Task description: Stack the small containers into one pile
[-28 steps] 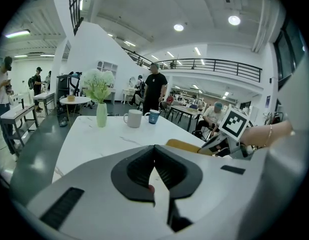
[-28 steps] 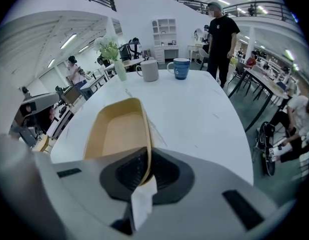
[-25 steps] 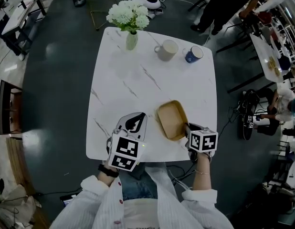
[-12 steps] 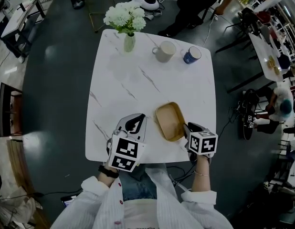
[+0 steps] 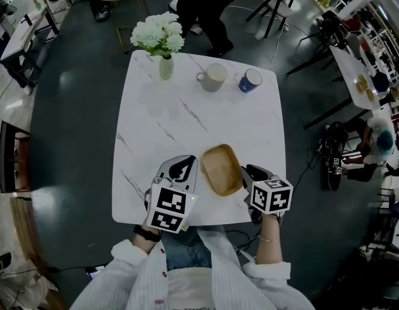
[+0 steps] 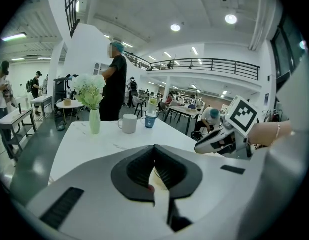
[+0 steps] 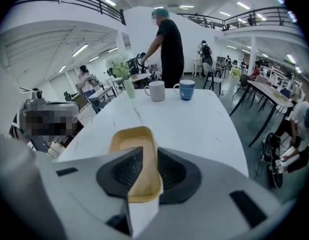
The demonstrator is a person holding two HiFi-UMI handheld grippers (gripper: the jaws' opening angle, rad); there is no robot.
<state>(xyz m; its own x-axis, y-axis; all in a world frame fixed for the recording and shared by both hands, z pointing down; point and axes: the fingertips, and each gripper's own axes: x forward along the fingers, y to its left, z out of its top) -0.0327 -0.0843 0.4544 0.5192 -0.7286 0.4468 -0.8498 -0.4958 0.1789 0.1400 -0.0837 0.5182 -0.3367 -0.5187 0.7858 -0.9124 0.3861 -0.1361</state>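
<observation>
The shallow tan plastic container with rounded corners [image 5: 221,168] sits over the near half of the white marble-patterned square table [image 5: 186,108], a little right of the table's middle line. Its long side runs away from the table's near edge. The right gripper [image 5: 246,173] reaches in from that near edge, and its jaws are clamped on the container's near right rim. In the right gripper view the two dark ribbed pads press the thin tan wall [image 7: 130,143] from either side, with the rest of the dish running forward over the table top. The left gripper [image 5: 184,164] lies at the table's near edge, just left of the container and apart from it, with its jaws pressed together at the tips.

No view settles whether the container's base rests flat on the table or is raised off it. Its near end is covered by the right gripper's pads. In the left gripper view a pale sliver shows in the slit behind the closed pads [image 6: 154,156]; it is too small to tell what it is.

Along the table's far edge stand a pale green vase of white flowers [image 5: 164,66], a cream mug [image 5: 214,77] and a blue mug [image 5: 250,80].
</observation>
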